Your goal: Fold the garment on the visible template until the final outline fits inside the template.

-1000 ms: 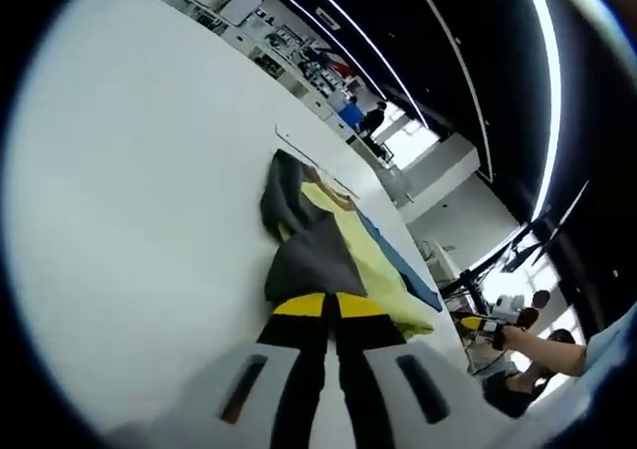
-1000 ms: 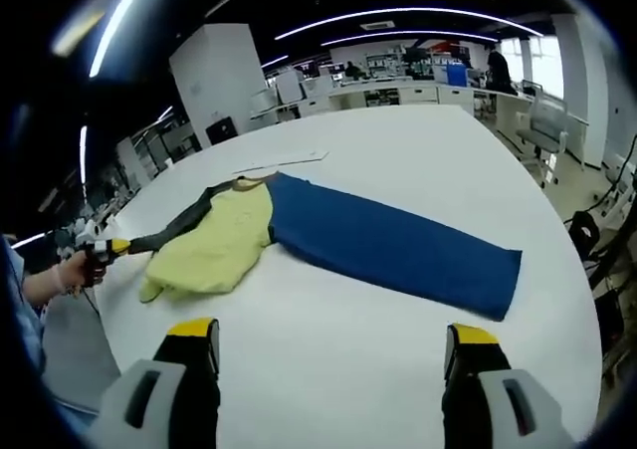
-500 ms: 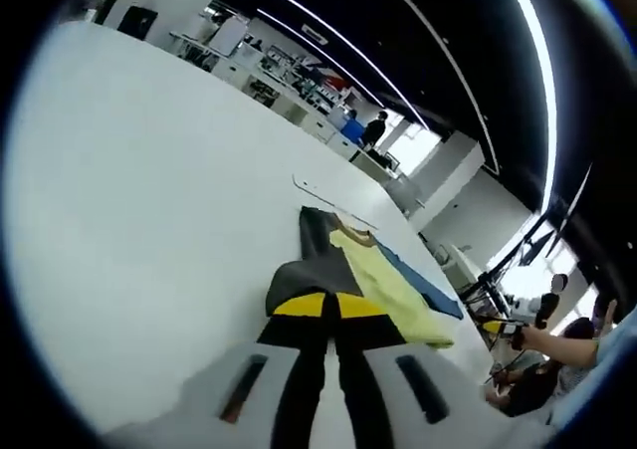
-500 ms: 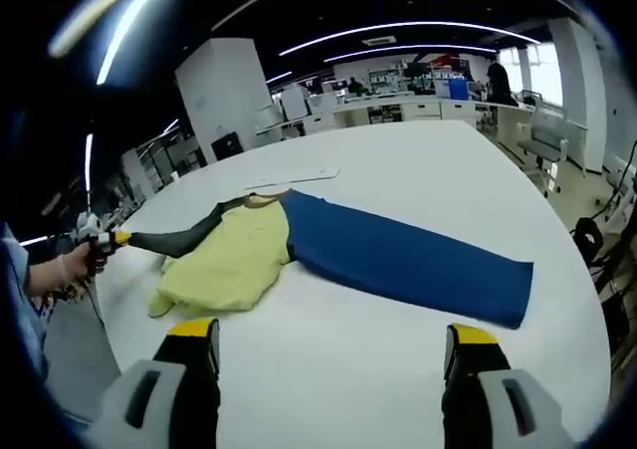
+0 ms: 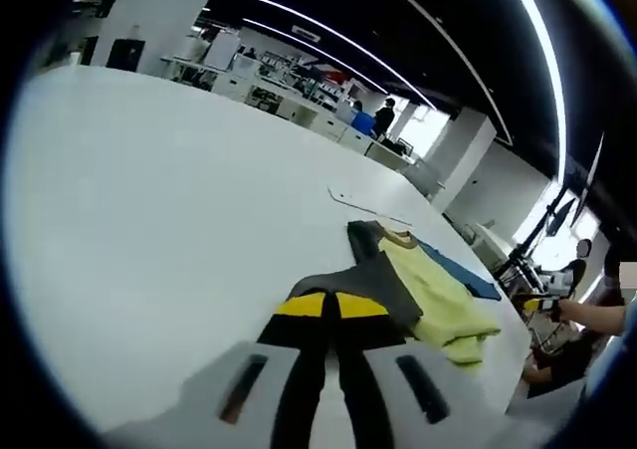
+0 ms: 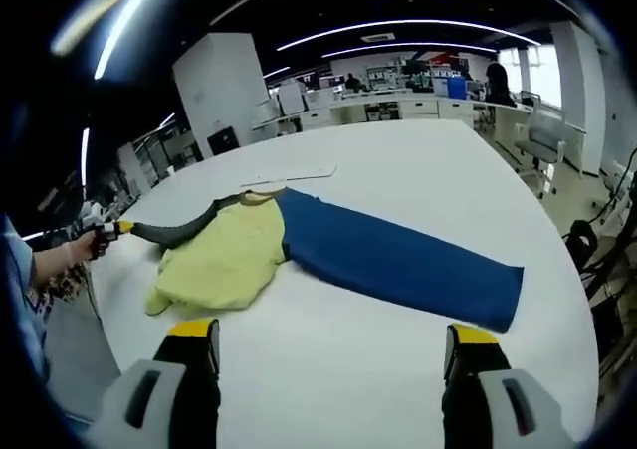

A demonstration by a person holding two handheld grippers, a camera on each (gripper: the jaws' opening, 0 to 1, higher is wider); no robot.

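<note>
On the white worktop [image 6: 418, 170] the garment [image 6: 299, 245] lies mid-view; its grey sleeve [image 5: 363, 285], clamped in the left tongs [image 5: 330, 305], has been drawn outward toward nine o'clock over the last second, spreading it. Right tongs [image 6: 333, 344] hang agape, empty.

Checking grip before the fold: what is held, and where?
Left gripper holds the garment by its grey sleeve end; right gripper holds nothing.

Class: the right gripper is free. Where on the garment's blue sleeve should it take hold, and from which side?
Probably the far cuff end of the blue sleeve, nearest the open right gripper. The sleeve lies flat and stretched out on the white table, so come in low at that free end edge and pinch it.
</note>
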